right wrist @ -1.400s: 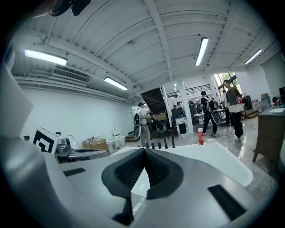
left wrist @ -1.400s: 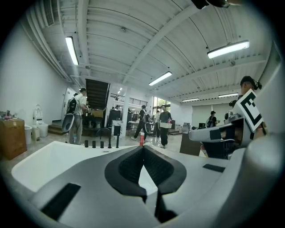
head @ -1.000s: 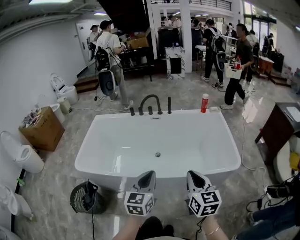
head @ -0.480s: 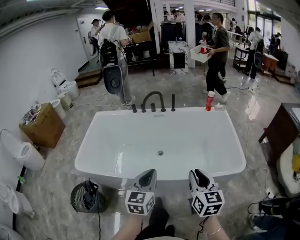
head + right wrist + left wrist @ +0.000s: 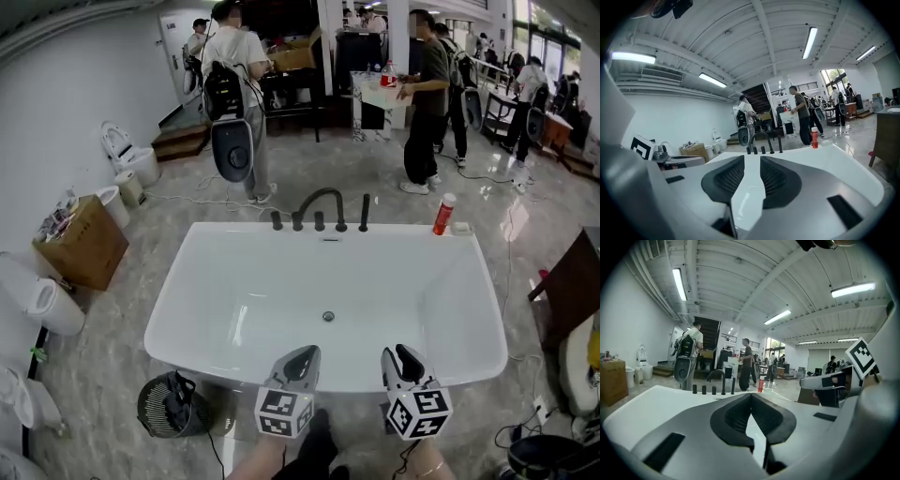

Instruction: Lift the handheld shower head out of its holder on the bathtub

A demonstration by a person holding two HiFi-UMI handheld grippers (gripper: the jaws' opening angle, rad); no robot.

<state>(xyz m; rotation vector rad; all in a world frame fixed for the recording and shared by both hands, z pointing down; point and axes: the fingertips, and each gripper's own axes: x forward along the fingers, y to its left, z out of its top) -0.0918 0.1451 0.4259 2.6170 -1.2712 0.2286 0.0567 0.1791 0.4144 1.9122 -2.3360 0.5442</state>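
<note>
Here, only the head view takes in the whole white bathtub (image 5: 173, 291) and its drain (image 5: 328, 317), with both grippers low at the near rim. The left gripper (image 5: 751, 397) has its jaws pressed together, empty. The right gripper (image 5: 752, 161) has its jaws opening, with nothing between them. The black handheld shower head (image 5: 364, 213) stands upright in its holder at upper centre, just right of the arched spout (image 5: 319, 202). Only the gripper views catch the ceiling strip lights (image 5: 811, 42).

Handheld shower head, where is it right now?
In the head view the shower head stands upright on the bathtub far rim, just right of the curved spout, left of the red bottle.
</note>
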